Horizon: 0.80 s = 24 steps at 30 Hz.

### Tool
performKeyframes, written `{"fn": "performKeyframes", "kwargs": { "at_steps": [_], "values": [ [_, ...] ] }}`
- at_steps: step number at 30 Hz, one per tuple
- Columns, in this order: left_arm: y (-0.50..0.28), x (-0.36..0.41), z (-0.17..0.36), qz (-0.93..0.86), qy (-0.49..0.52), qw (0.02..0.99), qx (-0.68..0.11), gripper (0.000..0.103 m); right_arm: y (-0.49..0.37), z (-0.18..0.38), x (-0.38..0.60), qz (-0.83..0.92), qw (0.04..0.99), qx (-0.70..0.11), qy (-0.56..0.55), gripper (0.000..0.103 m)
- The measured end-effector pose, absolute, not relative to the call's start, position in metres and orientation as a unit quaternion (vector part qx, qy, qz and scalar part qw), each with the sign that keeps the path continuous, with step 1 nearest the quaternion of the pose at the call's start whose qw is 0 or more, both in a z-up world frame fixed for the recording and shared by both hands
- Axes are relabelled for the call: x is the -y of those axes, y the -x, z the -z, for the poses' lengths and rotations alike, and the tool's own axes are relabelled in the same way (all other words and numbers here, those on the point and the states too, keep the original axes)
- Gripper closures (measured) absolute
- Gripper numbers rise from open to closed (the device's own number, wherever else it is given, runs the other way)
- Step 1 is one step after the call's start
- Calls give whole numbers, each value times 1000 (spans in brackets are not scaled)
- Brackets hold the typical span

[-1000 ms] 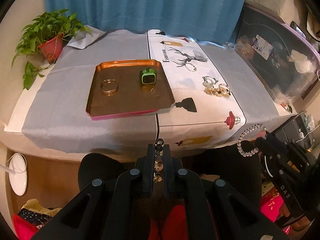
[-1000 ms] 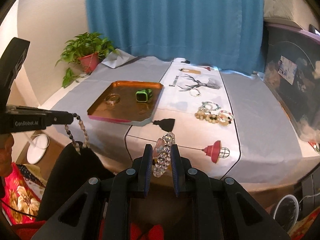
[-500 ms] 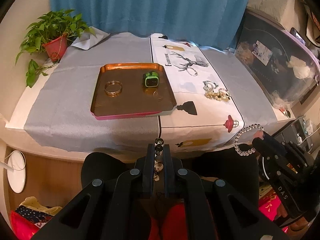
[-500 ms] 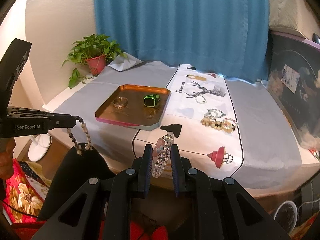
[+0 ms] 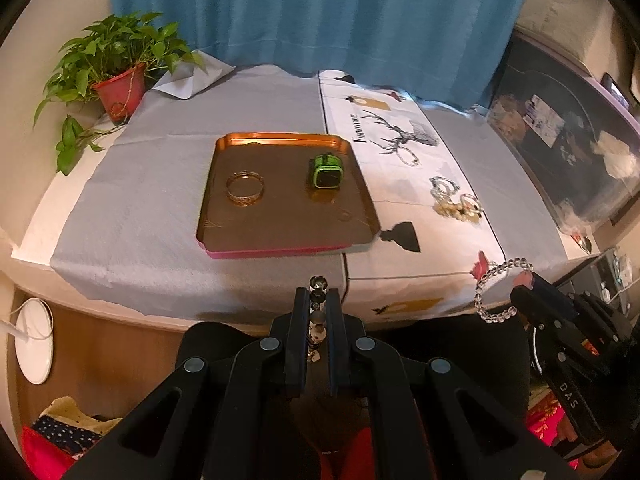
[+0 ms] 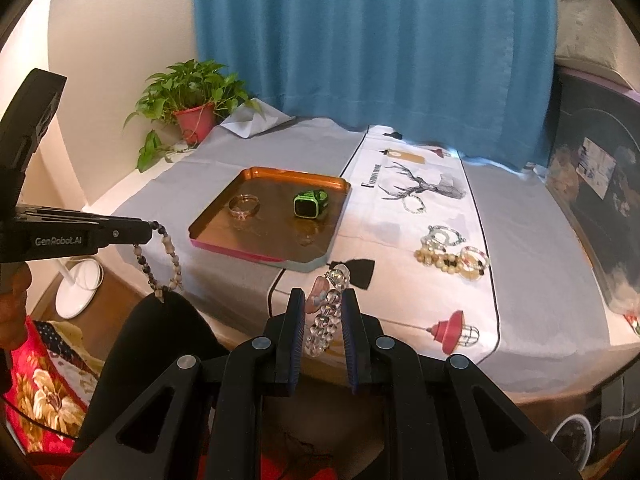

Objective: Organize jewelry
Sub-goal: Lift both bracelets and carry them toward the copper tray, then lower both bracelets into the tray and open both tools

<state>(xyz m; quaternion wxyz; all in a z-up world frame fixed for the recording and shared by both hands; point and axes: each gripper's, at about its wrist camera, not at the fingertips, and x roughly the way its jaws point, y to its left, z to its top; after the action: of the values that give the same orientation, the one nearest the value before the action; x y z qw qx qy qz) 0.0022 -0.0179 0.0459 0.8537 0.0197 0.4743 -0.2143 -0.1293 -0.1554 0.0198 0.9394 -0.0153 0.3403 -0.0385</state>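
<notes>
Copper tray (image 5: 208,216) sits mid-frame, so the left gripper (image 5: 319,300), pinching a dark bead bracelet (image 6: 160,258), and the right gripper (image 6: 323,300), pinching a clear bead bracelet (image 6: 326,312), should go low and let go softly.

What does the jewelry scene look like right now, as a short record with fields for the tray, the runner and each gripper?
tray: copper tray on the grey cloth, holding a gold bangle and a green watch
runner: white printed runner with a cluster of bead bracelets and one small bracelet by the deer print
left gripper: shut on a dark bead bracelet that hangs below it
right gripper: shut on a clear bead bracelet
position: both held off the near table edge, short of the tray
</notes>
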Motion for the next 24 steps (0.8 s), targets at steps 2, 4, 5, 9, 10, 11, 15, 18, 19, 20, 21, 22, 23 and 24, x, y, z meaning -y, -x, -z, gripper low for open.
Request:
{"fn": "performKeyframes", "kwargs": {
  "at_steps": [2,4,5,9,10,11,15,18,19,20,21,22,23,24],
  "values": [
    [-11,17,-46,212,-20,855,-474,97,119,-20,155,35,939,-341,16,84],
    [-20,16,-45,208,-23,856,-472,97,111,-19,154,32,939,-341,18,84],
    [-24,16,-44,206,-23,857,-471,97,104,-18,153,29,939,-342,18,84],
    [-50,15,-39,197,-25,859,-472,97,77,-14,150,21,938,-344,17,84],
    [-55,16,-38,195,-25,859,-472,97,69,-13,150,17,939,-344,15,84],
    [-64,17,-36,191,-27,860,-472,97,60,-11,149,13,939,-343,14,84],
    [-98,22,-25,175,-34,864,-472,97,25,-5,145,-1,942,-335,13,84],
    [-123,24,-16,161,-38,866,-471,97,-5,0,141,-11,943,-333,12,84],
    [-129,24,-14,159,-39,867,-471,97,-14,1,140,-15,943,-332,12,84],
    [-136,25,-12,154,-40,868,-470,97,-24,3,139,-18,943,-332,13,84],
    [-143,26,-9,151,-42,869,-470,97,-33,4,138,-20,943,-333,15,84],
    [-147,27,-7,150,-43,869,-470,97,-41,6,138,-22,942,-336,17,84],
    [-154,28,-4,147,-44,868,-472,97,-49,8,138,-24,941,-338,18,84],
    [-158,29,-1,146,-45,868,-473,97,-58,11,137,-25,940,-341,19,84]
  ]
}}
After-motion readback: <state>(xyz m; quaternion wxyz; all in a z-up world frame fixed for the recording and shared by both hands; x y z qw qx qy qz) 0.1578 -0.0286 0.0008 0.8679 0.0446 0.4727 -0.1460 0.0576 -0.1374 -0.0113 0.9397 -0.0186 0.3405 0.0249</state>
